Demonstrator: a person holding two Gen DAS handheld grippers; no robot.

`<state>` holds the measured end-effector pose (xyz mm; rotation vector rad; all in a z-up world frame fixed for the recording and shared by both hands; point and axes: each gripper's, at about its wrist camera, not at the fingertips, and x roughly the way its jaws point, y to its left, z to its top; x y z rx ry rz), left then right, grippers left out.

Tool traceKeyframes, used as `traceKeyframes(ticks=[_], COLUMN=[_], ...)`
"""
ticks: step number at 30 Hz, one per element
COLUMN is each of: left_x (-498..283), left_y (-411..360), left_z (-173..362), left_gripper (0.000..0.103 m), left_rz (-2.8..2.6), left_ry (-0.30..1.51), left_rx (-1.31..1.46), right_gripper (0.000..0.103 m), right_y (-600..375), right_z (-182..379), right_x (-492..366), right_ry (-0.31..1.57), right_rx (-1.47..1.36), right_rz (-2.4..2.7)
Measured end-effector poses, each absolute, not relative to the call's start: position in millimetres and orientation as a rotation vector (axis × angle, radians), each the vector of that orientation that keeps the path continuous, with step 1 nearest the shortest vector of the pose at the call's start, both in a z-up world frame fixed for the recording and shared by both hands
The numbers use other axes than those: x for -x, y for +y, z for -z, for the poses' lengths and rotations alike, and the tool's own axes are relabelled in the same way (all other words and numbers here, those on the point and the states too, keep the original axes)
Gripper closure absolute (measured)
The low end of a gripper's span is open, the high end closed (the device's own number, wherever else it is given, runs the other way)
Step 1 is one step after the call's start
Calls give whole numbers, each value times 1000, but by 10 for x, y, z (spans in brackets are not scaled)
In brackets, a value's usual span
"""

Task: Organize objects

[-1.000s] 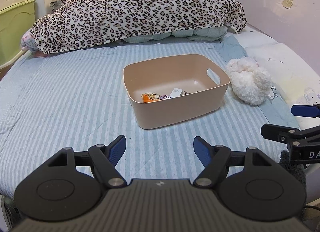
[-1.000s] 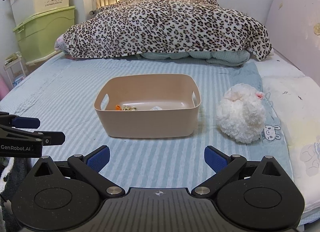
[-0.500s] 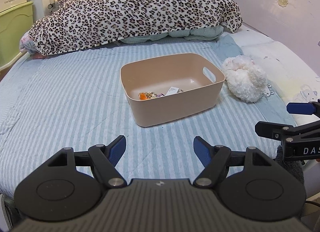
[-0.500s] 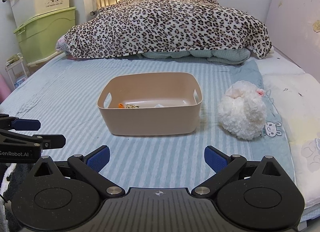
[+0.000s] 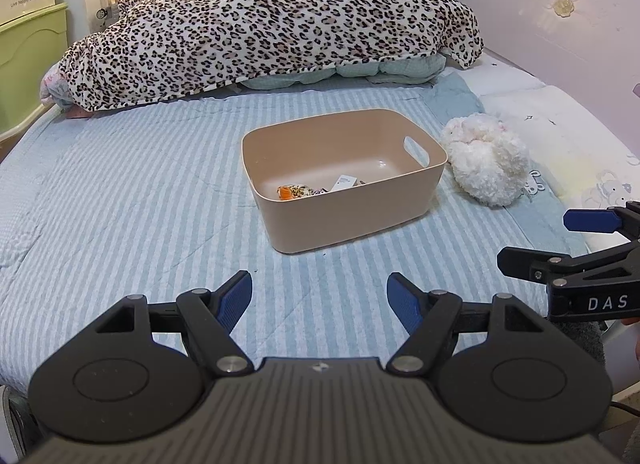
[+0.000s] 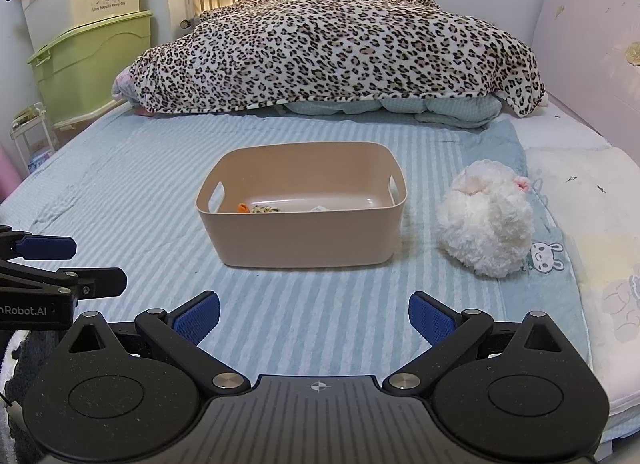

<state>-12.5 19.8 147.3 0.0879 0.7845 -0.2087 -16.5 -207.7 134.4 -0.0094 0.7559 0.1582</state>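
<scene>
A beige plastic bin stands on the blue striped bed. Inside it lie a small orange-and-patterned item and a white packet. A white fluffy plush toy lies on the bed just right of the bin. My left gripper is open and empty, well short of the bin. My right gripper is open and empty, also short of the bin. Each gripper shows at the edge of the other's view.
A leopard-print blanket is heaped over the far half of the bed. A pale pillow lies at the right by the pink headboard. Green and cream storage boxes stand at the left.
Both grippers have drawn back from the bin and risen slightly; the bin and plush look smaller. Both stay open and empty.
</scene>
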Motion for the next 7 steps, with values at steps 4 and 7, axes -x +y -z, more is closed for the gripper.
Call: traceKeyframes(ticks=[4,7], left_x=[126,127], left_y=[212,203], left_z=[-1473,-1468], left_gripper=[28,28], left_rz=[212,214], left_ry=[785,783], left_rx=[-87,-95], right_gripper=[1,1], right_y=[-2072,-2070], right_z=[-1333,-1320], right_x=[155,146], right_ry=[756,758], right_rx=[9,4], right_rz=[-157,-153])
